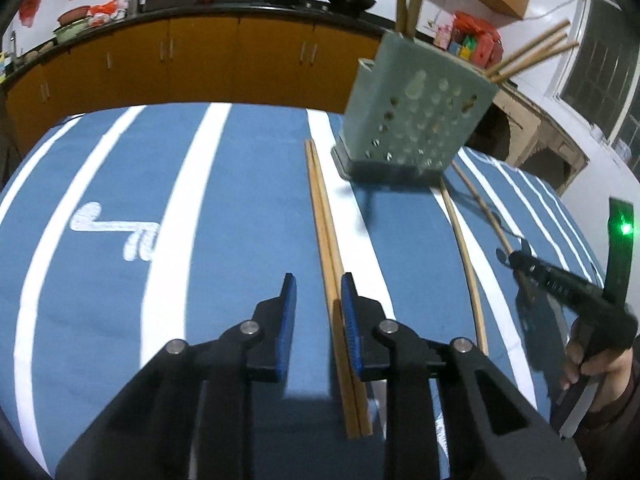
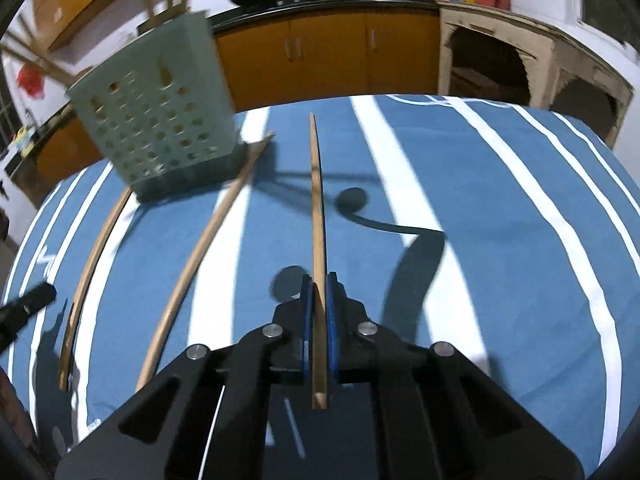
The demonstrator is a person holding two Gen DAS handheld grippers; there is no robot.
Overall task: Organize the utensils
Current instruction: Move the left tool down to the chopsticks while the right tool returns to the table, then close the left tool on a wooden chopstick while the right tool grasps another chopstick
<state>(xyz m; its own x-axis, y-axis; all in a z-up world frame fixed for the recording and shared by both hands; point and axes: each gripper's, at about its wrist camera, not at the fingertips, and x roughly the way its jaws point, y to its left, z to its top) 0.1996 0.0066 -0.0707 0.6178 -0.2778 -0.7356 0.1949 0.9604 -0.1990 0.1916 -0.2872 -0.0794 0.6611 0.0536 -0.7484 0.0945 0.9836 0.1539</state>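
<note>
A pale green perforated utensil holder [image 1: 412, 112] stands on the blue striped cloth with several chopsticks sticking out of it; it also shows in the right wrist view [image 2: 160, 120]. My left gripper [image 1: 318, 286] is open, its jaws low over a pair of chopsticks [image 1: 326, 232] lying side by side on the cloth, which run between the jaws close to the right one. My right gripper [image 2: 319, 280] is shut on one chopstick [image 2: 317, 200] and holds it above the cloth, pointing forward. It shows at the right of the left wrist view [image 1: 516, 258].
Two more loose chopsticks lie on the cloth, one [image 2: 204, 240] pointing at the holder's base and one [image 2: 94, 272] further left. Orange kitchen cabinets [image 1: 200, 64] with woks on the counter stand behind the table. The table edge curves near both sides.
</note>
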